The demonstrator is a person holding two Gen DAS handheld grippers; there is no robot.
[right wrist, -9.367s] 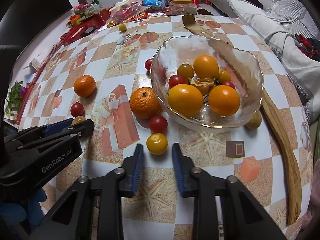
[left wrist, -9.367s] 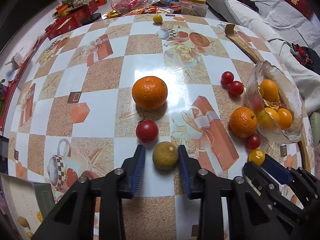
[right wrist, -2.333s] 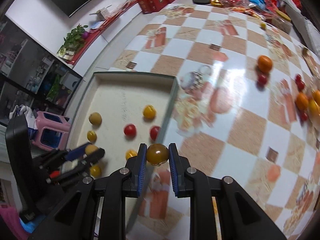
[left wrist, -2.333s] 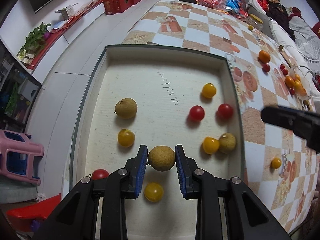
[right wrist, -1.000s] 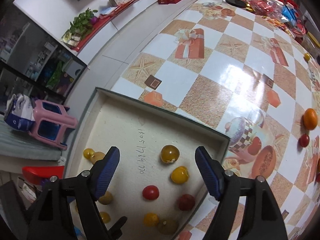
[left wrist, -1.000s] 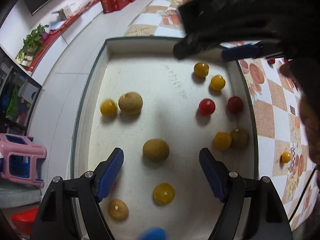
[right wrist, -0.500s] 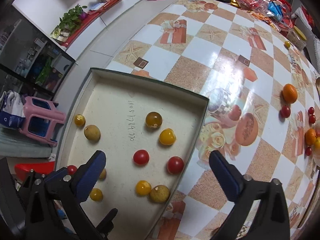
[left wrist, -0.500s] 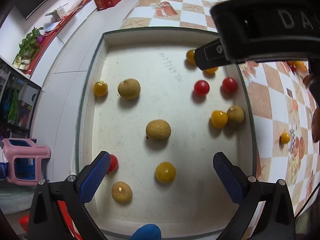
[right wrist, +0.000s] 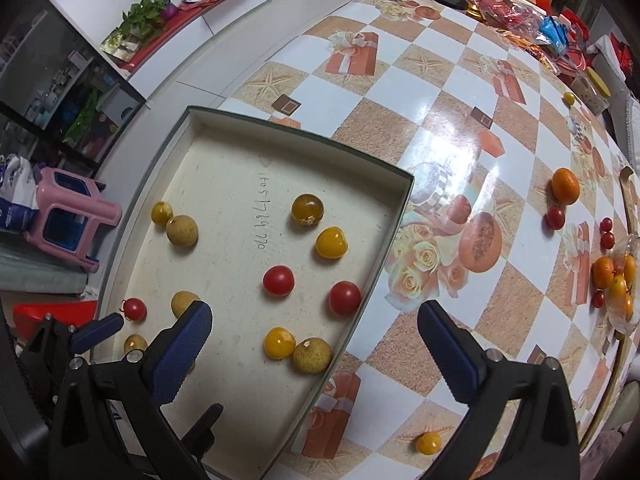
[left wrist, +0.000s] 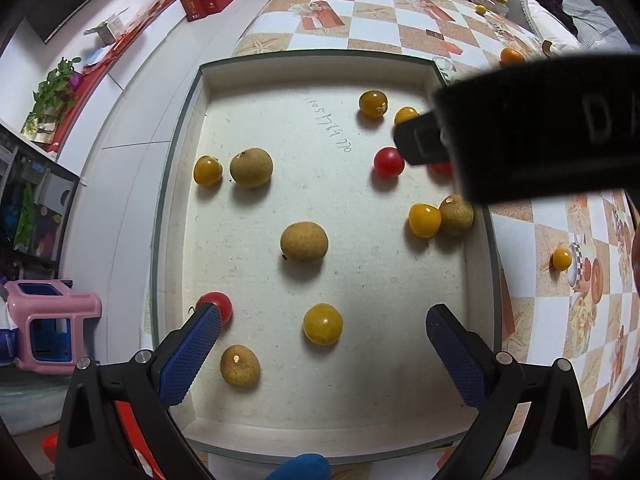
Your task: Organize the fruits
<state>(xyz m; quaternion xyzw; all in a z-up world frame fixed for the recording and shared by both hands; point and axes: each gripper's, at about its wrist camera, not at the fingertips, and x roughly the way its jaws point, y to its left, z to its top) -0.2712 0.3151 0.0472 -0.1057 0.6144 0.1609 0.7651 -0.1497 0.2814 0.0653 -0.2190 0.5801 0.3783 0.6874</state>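
A cream tray with a green rim [left wrist: 316, 56] holds several small fruits. My left gripper [left wrist: 322, 316] hangs open over it, a yellow tomato [left wrist: 323, 324] loose on the tray floor below its wide jaws. A brown round fruit [left wrist: 304, 242] lies just ahead, untouched. My right gripper [right wrist: 314, 312] is open above the tray's right rim [right wrist: 384, 240], with nothing between its fingers. An amber tomato [right wrist: 307, 209] rests near the tray's far side. The right gripper's black body [left wrist: 540, 128] hides part of the tray in the left wrist view.
On the checked tablecloth [right wrist: 440, 120] lie a lone yellow tomato [right wrist: 428, 443], an orange [right wrist: 565, 186] with a red tomato [right wrist: 555, 217], and a glass bowl [right wrist: 628, 280] of fruit at the far right. A pink stool [right wrist: 72, 220] stands on the floor beside the table.
Both grippers' jaws spread wider than a second ago. The right gripper drifted from over the tray toward its table-side rim. The fruits in the tray lie still.
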